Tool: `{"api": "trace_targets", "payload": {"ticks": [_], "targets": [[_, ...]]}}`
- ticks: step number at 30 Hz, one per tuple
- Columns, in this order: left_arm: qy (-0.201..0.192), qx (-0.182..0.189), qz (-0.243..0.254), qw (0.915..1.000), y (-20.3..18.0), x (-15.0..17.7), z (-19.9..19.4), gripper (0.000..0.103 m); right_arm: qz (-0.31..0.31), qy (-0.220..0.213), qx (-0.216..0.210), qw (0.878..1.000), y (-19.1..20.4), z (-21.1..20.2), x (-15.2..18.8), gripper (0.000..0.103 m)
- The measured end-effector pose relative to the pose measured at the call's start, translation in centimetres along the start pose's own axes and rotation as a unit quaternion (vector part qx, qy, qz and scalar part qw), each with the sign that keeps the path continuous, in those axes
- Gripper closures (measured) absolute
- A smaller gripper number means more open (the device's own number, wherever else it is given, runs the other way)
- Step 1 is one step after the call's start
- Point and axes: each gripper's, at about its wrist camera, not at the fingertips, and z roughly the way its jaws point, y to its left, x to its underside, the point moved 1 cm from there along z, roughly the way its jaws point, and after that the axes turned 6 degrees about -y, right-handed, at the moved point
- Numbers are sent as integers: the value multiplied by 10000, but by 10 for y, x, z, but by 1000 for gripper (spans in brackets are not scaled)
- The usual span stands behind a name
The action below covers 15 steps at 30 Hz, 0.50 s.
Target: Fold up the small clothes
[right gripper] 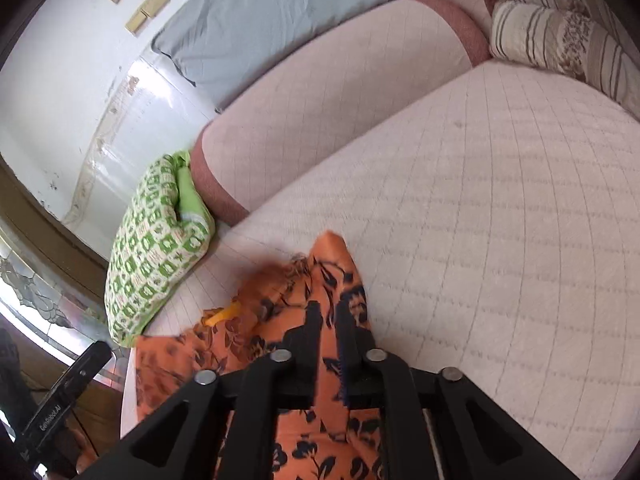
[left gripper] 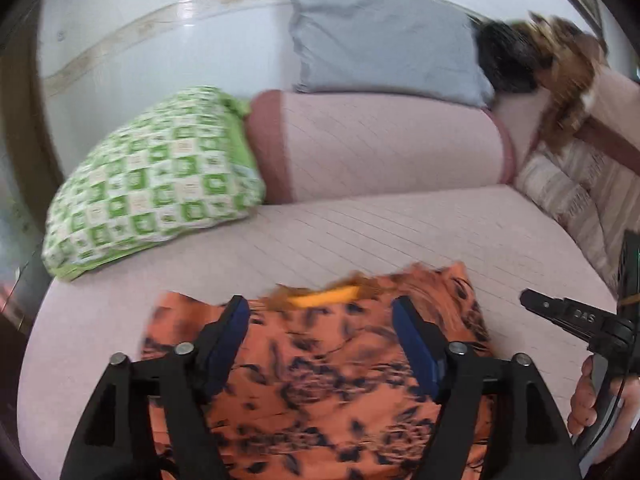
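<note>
An orange garment with a dark floral print (left gripper: 320,364) lies on the pale pink quilted sofa seat (left gripper: 360,232). My left gripper (left gripper: 320,312) is open just above the garment, with its blue-padded fingers (left gripper: 416,344) spread on either side of the orange collar tag. My right gripper (right gripper: 330,316) is shut on a fold of the same garment (right gripper: 320,432) and holds its right edge raised. The right gripper also shows at the right edge of the left wrist view (left gripper: 576,316), held by a hand.
A green checked pillow (left gripper: 152,184) lies at the left end of the seat. A pink bolster (left gripper: 380,144) and a grey pillow (left gripper: 380,40) line the back. Striped cushions (right gripper: 560,36) sit at the right. The sofa's front edge drops off at the left (right gripper: 128,380).
</note>
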Motion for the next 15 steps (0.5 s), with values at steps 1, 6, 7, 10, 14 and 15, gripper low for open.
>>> {"api": "trace_targets", "payload": {"ticks": [1, 6, 7, 10, 14, 15], "targets": [[-46, -41, -235, 9997, 15, 0, -5, 20, -9, 28, -69, 10000, 2, 2, -1, 66], [274, -929, -1600, 9824, 107, 27, -1, 16, 324, 296, -650, 9969, 8, 11, 2, 26], [476, -1208, -1677, 9772, 118, 37, 5, 16, 455, 425, -825, 9946, 8, 16, 5, 26], [896, -1769, -1770, 9640, 142, 62, 27, 16, 692, 764, -1001, 9896, 9, 37, 13, 31], [1414, -1925, -1831, 9536, 163, 89, 53, 16, 735, 950, -872, 9889, 9, 65, 17, 45], [1479, -1997, -1787, 9520, 166, 92, 57, 16, 806, 987, -822, 9884, 7, 71, 18, 46]]}}
